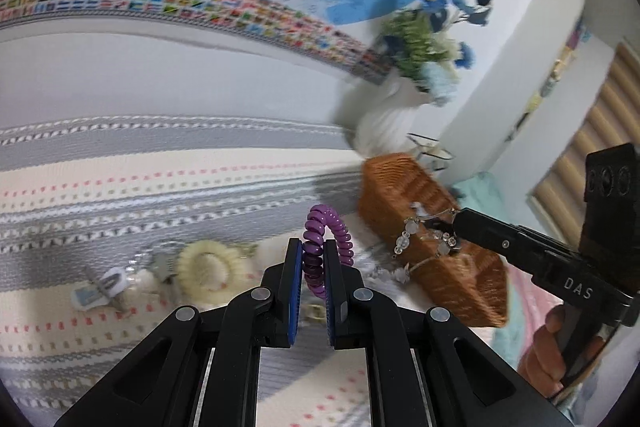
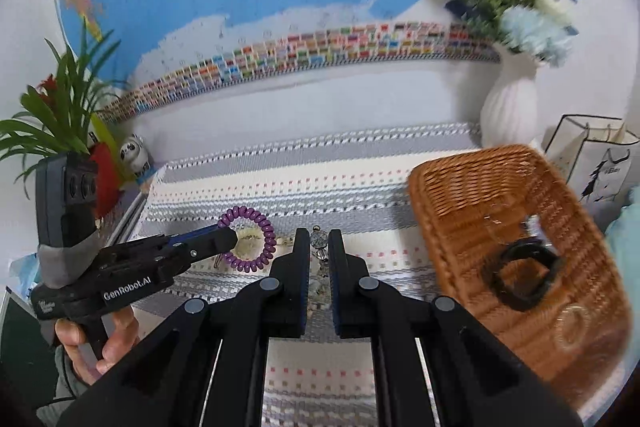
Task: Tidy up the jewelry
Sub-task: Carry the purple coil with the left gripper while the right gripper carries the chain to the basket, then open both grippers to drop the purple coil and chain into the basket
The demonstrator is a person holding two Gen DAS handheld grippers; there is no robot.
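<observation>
My left gripper (image 1: 313, 250) is shut on a purple spiral hair tie (image 1: 326, 243) and holds it above the striped cloth; it also shows in the right wrist view (image 2: 252, 239). My right gripper (image 2: 319, 243) is shut on a clear beaded bracelet (image 2: 319, 242), which dangles in front of the wicker basket (image 1: 430, 239) in the left wrist view (image 1: 424, 237). The basket (image 2: 480, 195) holds a black scrunchie (image 2: 520, 277) and a pale ring (image 2: 572, 327). On the cloth lie a cream scrunchie (image 1: 206, 269) and hair clips (image 1: 106, 285).
A white vase of flowers (image 2: 508, 107) and a paper gift bag (image 2: 592, 155) stand behind the basket. A potted plant (image 2: 60, 123) and a small toy figure (image 2: 134, 153) stand at the left. A world map covers the wall.
</observation>
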